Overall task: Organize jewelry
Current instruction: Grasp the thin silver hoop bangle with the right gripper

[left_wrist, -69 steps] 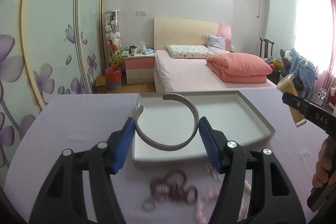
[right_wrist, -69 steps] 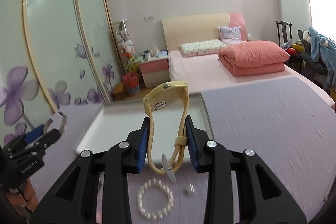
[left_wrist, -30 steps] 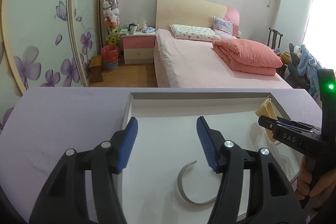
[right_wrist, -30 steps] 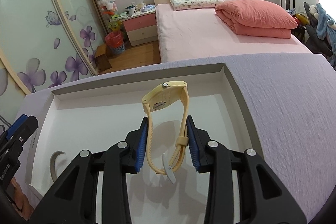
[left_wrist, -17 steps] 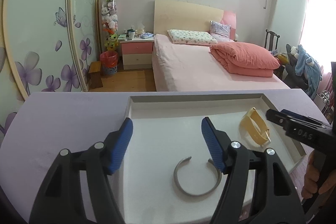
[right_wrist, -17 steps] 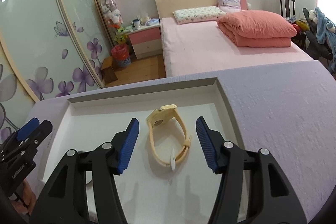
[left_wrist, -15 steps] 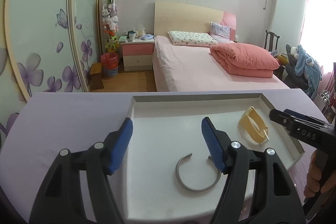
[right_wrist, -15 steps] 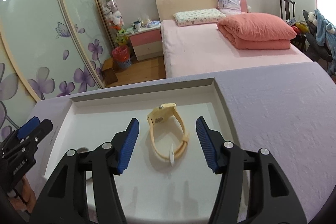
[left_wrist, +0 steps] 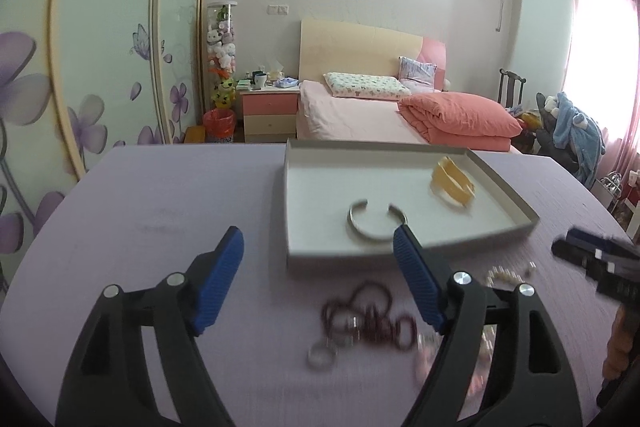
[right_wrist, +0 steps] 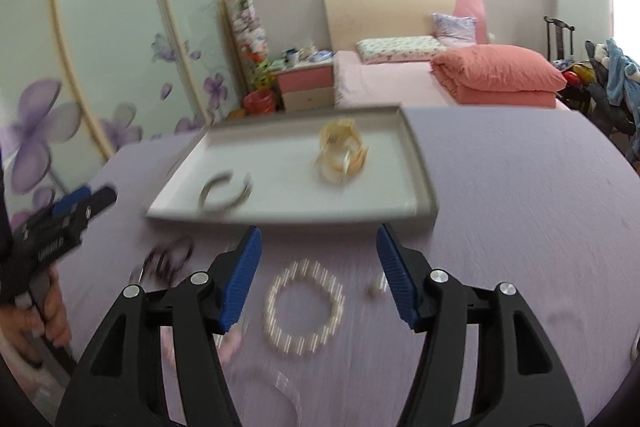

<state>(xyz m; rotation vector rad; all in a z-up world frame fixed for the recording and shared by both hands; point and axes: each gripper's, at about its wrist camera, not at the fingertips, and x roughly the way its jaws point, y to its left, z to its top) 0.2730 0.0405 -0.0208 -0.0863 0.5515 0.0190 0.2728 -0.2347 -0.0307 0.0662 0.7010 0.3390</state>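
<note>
Both claws released with jaws just widened and nothing between them, left claw [left_wrist: 318,279] and right claw [right_wrist: 319,273] over the purple table [left_wrist: 168,211], silver cuff [left_wrist: 376,225] and yellow watch [left_wrist: 452,181] lying apart in the white tray [left_wrist: 516,207], pearl bracelet [right_wrist: 304,309] on the table before the tray.

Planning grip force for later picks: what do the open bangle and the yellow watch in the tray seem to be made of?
Open bangle: looks like metal, a grey, dull-sheened thin rigid band that keeps its C shape. Yellow watch: probably soft plastic or silicone, with a matte pale strap that stands in a loop. Motion blur in the right wrist view leaves the finer finish unclear.
</note>
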